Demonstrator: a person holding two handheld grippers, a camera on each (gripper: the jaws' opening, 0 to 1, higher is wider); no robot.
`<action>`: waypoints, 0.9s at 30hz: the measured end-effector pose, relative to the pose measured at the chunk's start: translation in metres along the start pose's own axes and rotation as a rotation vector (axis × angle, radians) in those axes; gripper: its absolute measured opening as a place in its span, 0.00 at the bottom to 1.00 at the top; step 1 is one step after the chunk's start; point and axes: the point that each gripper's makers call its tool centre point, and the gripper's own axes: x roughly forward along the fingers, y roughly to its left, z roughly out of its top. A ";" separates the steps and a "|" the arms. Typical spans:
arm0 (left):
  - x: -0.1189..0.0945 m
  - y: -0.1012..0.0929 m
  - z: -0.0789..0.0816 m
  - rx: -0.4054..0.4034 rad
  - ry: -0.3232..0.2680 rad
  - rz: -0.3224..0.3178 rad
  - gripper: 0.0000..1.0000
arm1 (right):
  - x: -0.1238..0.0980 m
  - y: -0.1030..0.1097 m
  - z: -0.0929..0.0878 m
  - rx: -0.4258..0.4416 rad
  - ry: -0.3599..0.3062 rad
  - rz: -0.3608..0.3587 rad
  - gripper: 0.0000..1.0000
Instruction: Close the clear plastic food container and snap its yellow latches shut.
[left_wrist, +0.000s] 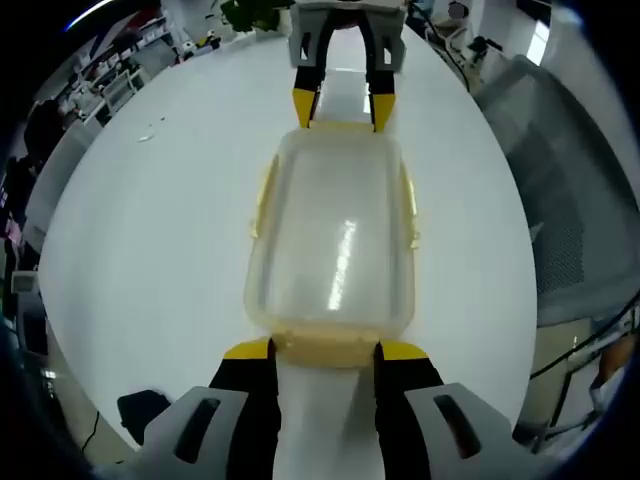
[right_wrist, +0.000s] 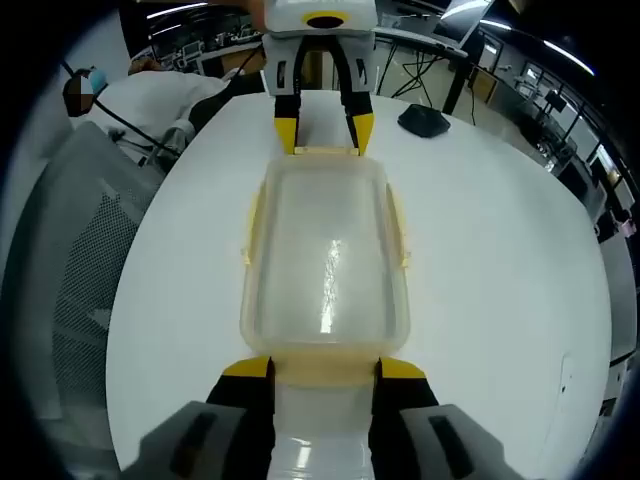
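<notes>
Across the middle of a round white table (left_wrist: 150, 250) lies the clear plastic food container (left_wrist: 335, 245), its long axis running from one gripper to the other. On both long sides bare tabletop stretches out to the curved edge, so there is open room to left and right of the box; the table's rim falls away well beyond it.

At the near short end in the left gripper view, the left gripper (left_wrist: 325, 352) has its yellow-tipped jaws spread about as wide as the end latch (left_wrist: 325, 345), one tip at each corner of it, touching or just beside it. At the far end the right gripper (left_wrist: 345, 112) meets the opposite short end in the same way, jaws spread to that latch's width. I cannot tell whether either pair is pressing on the latch.

A grey mesh chair back (left_wrist: 570, 210) stands off the table's right side in the left gripper view. A dark rounded object (right_wrist: 423, 121) sits on the tabletop near the far edge in the right gripper view, well apart from the box. A person in white (right_wrist: 150, 100) is beyond the table there.

The lid is seated on the container, glare streaking its top. Pale yellow latches (left_wrist: 408, 205) run along the long sides; whether they are snapped down is unclear.
</notes>
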 end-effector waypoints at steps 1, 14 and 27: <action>-0.002 0.000 0.001 0.007 0.000 0.004 0.34 | -0.002 0.000 0.000 0.001 -0.003 -0.005 0.34; -0.021 -0.002 0.023 0.033 0.009 0.041 0.34 | -0.028 0.003 -0.001 -0.006 -0.016 -0.040 0.34; -0.031 -0.004 0.053 0.053 0.021 0.080 0.34 | -0.058 0.007 -0.015 -0.001 -0.007 -0.058 0.34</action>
